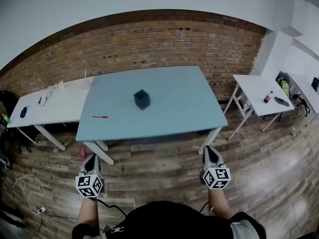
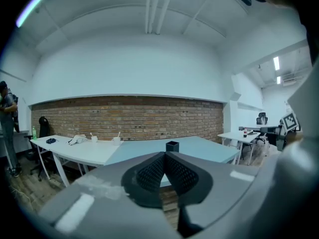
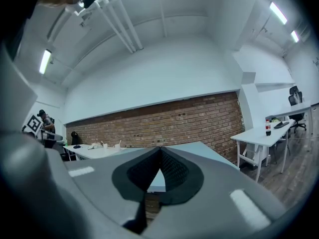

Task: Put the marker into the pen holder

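Observation:
A small dark pen holder (image 1: 142,99) stands upright near the middle of the light blue table (image 1: 169,113). A red marker (image 1: 100,117) lies flat near the table's front left edge, well left of the holder. Both grippers hang in front of the table, over the wooden floor and short of its edge. My left gripper (image 1: 91,159) is shut on nothing; its tips meet (image 2: 164,154), and the pen holder (image 2: 172,146) shows just beyond them. My right gripper (image 1: 210,152) is likewise shut and empty, tips touching (image 3: 160,149).
A white table (image 1: 50,106) with small items adjoins the blue one on the left. Another white table (image 1: 259,91) with a bottle (image 1: 269,96) stands at the right. A brick wall (image 1: 149,44) runs behind. Cables (image 1: 25,188) lie on the floor. A person (image 2: 7,113) stands far left.

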Demonstrator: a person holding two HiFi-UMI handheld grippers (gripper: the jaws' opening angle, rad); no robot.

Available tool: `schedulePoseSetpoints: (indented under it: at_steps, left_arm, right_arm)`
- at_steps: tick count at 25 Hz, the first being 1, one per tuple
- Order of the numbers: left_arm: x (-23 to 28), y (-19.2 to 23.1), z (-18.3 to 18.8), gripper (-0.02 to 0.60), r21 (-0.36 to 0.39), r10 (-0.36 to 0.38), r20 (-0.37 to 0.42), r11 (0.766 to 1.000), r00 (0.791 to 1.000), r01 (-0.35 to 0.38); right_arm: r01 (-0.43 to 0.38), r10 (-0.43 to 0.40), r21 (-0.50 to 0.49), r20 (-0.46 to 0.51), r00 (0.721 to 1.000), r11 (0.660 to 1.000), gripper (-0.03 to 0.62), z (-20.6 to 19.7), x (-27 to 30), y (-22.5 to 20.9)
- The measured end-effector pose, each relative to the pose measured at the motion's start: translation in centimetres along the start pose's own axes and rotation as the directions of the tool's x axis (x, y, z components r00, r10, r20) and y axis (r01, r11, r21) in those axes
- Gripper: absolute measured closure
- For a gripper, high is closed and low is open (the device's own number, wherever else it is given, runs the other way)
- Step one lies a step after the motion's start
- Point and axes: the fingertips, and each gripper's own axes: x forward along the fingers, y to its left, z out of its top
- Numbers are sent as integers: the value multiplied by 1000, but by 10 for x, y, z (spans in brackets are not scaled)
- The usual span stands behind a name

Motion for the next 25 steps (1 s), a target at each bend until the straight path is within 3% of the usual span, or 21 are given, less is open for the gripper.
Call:
schedulePoseSetpoints:
  at_steps: [6,13,25]
  left_arm:
    - [3,-23,-1,574,5,22,-1,1000,1000,-22]
    - [36,-38,-2,574,49,-38,-26,998,999,39]
    - [140,-2,-10,574,98,-102,-82,989,991,110]
  right_arm:
    - [-19,19,-5,-31,999,1000,589,-11,3,-27]
    - [-25,25,-3,-43,999,1000,589,-11,28,-40]
    - [-7,3,-42,-84,996,999,589,-22,116,-28]
